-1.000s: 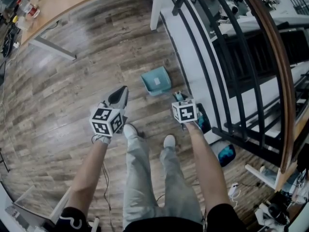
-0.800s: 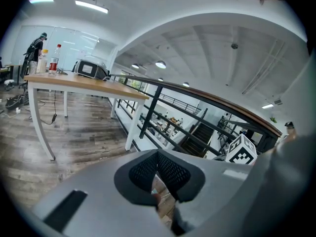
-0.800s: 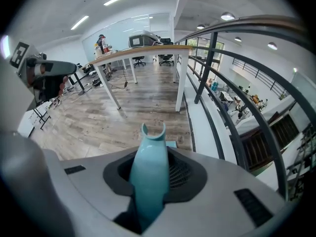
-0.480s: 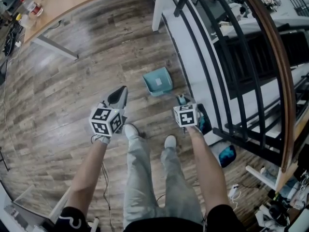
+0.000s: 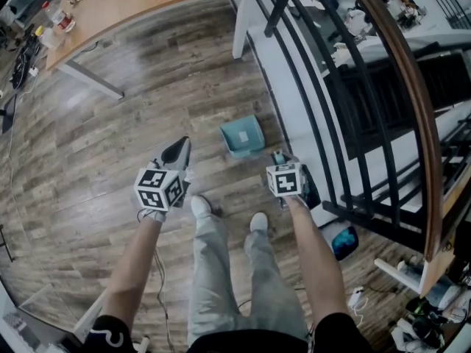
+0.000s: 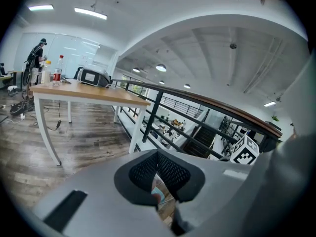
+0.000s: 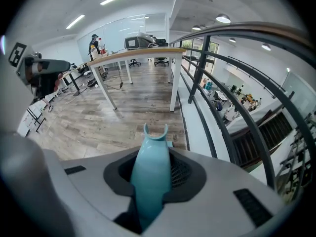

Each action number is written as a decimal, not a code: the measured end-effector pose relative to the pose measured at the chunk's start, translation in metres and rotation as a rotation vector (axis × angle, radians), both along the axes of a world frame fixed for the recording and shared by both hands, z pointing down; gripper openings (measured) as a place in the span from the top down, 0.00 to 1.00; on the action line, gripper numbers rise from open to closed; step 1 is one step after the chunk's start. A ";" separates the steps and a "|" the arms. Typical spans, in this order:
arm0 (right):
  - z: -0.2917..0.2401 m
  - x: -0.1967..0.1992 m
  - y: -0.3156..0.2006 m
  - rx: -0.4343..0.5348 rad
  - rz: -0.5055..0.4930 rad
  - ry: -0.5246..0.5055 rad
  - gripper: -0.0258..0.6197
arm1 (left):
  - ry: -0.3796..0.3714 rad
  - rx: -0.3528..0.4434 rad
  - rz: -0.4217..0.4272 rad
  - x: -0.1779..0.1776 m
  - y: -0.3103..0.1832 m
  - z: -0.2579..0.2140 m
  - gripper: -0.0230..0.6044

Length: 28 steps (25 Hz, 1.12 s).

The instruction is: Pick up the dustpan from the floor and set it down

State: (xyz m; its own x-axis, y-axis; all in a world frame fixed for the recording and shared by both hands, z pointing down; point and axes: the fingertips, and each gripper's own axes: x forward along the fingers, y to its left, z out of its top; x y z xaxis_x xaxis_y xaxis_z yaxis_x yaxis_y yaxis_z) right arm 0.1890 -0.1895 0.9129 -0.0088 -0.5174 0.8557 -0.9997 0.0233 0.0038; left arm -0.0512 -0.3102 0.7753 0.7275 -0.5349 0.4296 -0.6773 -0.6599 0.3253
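Wooden floor (image 5: pixel 110 160) backs the teal dustpan (image 5: pixel 243 137), handle (image 7: pixel 150 177) clamped in right gripper (image 5: pixel 280 159).

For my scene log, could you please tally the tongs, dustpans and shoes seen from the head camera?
2 tongs: left tongs, right tongs
1 dustpan
2 shoes
Total: 5

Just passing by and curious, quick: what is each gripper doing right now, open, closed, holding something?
Left gripper: closed, nothing in it.
Right gripper: closed on the teal dustpan, held by its handle.
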 end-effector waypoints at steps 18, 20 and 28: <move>-0.136 0.039 0.028 0.073 0.019 -0.036 0.84 | 0.015 0.071 -0.068 0.017 0.042 -0.119 0.97; -0.156 0.045 0.031 0.093 0.017 -0.037 0.84 | 0.015 0.085 -0.077 0.020 0.048 -0.137 0.97; -0.227 0.067 0.047 0.132 -0.018 -0.017 0.84 | 0.012 0.130 -0.091 0.029 0.075 -0.204 0.97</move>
